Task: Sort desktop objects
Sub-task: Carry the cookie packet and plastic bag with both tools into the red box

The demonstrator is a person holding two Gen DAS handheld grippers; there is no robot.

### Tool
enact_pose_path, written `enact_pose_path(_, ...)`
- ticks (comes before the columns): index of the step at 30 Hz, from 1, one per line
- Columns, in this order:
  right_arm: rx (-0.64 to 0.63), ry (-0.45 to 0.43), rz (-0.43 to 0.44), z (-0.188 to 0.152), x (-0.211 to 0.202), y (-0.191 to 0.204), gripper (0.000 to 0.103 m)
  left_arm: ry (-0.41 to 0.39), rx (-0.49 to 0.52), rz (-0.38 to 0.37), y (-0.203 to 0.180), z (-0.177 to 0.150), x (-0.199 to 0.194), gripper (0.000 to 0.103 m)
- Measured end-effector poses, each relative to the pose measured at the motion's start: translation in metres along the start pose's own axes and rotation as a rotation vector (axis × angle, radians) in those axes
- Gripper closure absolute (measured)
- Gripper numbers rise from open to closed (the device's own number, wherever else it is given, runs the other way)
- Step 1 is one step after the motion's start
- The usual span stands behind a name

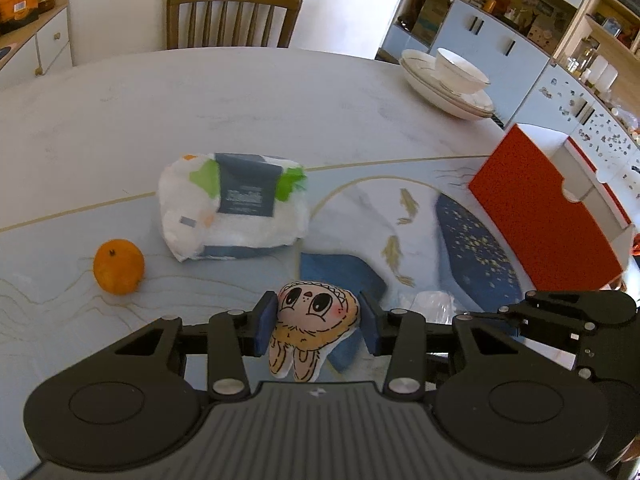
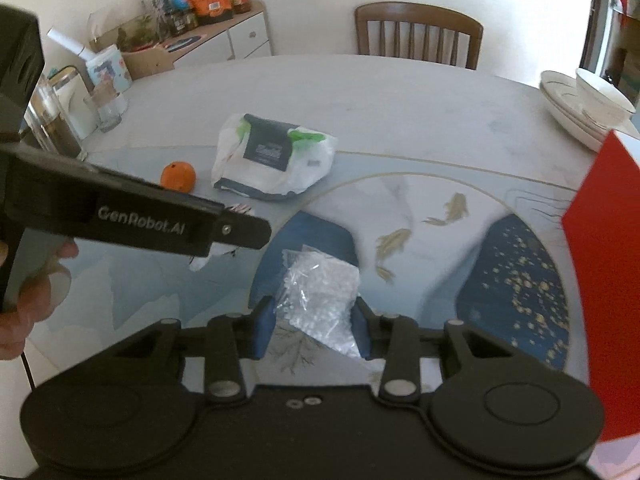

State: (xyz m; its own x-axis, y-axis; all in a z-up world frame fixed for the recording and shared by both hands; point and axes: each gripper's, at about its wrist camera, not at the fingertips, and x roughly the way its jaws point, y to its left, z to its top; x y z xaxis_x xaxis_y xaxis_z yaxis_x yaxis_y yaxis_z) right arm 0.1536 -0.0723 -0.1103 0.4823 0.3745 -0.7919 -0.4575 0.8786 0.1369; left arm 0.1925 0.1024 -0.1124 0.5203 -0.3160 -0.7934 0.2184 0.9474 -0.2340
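Orange fruit (image 1: 119, 267), red box (image 1: 544, 208), white tissue pack (image 1: 234, 210) with navy label, blue-padded hand-held gripper (image 1: 318, 326)

Both tongs, the left tongs (image 1: 318, 326) and the right tongs (image 2: 312, 330), are built of matte black linkages joined by silver rivets, tipped with blue pads (image 1: 266, 322). "GenRobot.AI" is printed in white along the left tongs' side (image 2: 140, 220); bare skin of the left hand (image 2: 24, 312) is seen behind it.

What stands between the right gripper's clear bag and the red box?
Nothing visible. The right gripper holds the clear bag; only bare tablecloth shows between it and the red box to its right.
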Motion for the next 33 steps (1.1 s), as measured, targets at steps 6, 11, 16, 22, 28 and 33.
enact_pose_path(6,0.025,-0.018,0.001,-0.007,-0.021,-0.010,0.065,-0.008,0.017,-0.022,-0.020,-0.005,-0.011,0.061)
enact_pose_path(11,0.046,-0.039,0.001,-0.012,-0.041,-0.020,0.065,-0.019,0.025,-0.044,-0.039,-0.005,-0.018,0.061)
enact_pose_path(16,0.064,-0.064,0.002,-0.014,-0.065,-0.034,0.065,-0.034,0.047,-0.070,-0.063,-0.003,-0.026,0.061)
enact_pose_path(22,0.086,-0.087,0.004,-0.017,-0.095,-0.056,0.065,-0.056,0.082,-0.102,-0.095,0.002,-0.037,0.061)
enact_pose_path(28,0.100,-0.099,-0.009,-0.019,-0.123,-0.081,0.065,-0.067,0.116,-0.119,-0.130,0.009,-0.042,0.061)
enact_pose_path(33,0.105,-0.119,-0.016,-0.021,-0.146,-0.106,0.065,-0.077,0.147,-0.129,-0.159,0.016,-0.043,0.061)
